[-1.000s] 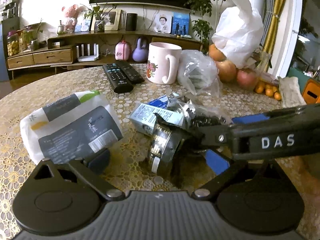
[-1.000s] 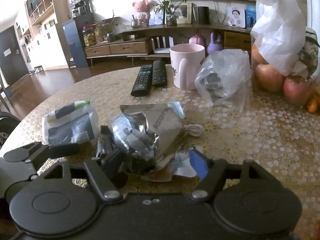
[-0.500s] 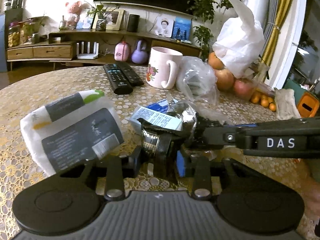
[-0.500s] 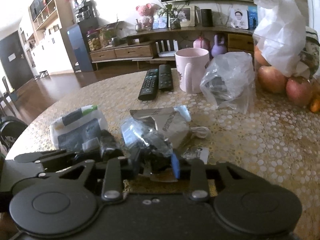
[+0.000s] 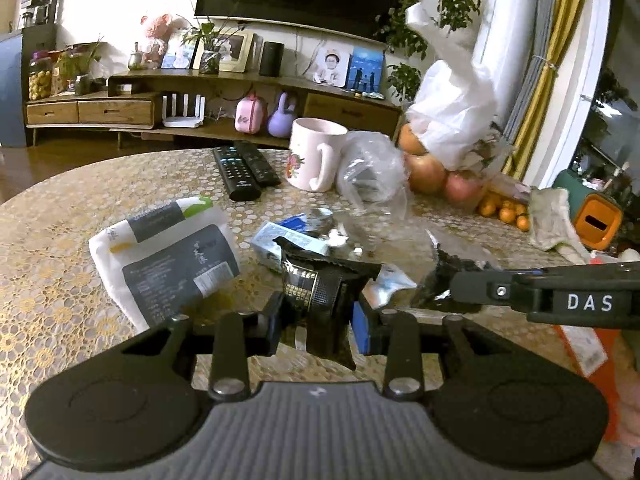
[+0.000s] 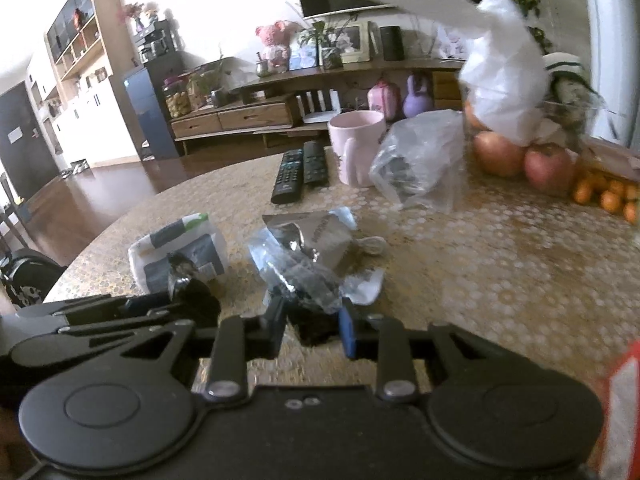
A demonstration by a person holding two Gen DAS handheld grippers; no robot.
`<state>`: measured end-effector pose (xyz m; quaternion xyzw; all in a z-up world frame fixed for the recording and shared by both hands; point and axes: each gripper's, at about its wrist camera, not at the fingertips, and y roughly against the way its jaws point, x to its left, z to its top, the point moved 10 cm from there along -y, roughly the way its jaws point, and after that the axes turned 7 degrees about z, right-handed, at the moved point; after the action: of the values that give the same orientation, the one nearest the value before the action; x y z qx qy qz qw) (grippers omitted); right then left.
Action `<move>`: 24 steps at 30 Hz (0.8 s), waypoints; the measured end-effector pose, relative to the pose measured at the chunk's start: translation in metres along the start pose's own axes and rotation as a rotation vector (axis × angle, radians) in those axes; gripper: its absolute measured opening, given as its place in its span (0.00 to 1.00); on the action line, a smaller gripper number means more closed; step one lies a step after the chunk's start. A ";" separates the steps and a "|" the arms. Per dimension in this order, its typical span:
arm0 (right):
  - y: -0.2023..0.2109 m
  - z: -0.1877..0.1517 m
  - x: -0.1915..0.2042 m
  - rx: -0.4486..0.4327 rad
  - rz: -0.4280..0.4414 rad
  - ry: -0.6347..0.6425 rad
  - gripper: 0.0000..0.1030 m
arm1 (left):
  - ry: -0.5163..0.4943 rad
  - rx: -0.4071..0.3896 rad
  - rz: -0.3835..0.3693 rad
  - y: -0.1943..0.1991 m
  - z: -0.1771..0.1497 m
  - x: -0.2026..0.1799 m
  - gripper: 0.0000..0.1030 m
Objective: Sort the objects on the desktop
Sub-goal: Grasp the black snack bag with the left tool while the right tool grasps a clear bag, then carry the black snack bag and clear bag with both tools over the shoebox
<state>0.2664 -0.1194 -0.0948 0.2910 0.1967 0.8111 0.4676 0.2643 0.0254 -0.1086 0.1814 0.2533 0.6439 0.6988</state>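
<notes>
Both packets have lifted off the round table with the gold patterned cloth (image 5: 80, 216) since a second ago. I hold the black foil snack wrapper (image 5: 324, 292) pinched in my left gripper (image 5: 318, 326), above the near edge. My right gripper (image 6: 310, 330), beside it, is clamped on the crumpled clear plastic packet (image 6: 296, 268). Either thin film could slip out, I judge, since each grip catches only an edge.

I can read only "DAS", in white capitals on the right gripper's (image 5: 436, 292) black arm. The print on the white pouch (image 5: 168, 264) and the black packet (image 5: 324, 296) is too small to read.
</notes>
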 end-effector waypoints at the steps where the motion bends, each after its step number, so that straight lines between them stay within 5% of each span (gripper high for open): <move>1: 0.008 -0.001 -0.001 -0.005 -0.005 -0.006 0.25 | -0.004 -0.003 -0.003 0.006 0.000 -0.004 0.32; 14: 0.127 -0.021 -0.001 -0.074 -0.047 -0.034 0.25 | -0.021 -0.018 -0.078 0.085 -0.002 -0.066 0.32; 24: 0.205 -0.043 -0.021 -0.136 -0.106 -0.079 0.25 | -0.126 -0.040 -0.149 0.134 -0.009 -0.131 0.32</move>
<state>0.1141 -0.2389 -0.0118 0.2797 0.1377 0.7845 0.5360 0.1453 -0.0917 -0.0228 0.1881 0.2087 0.5823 0.7629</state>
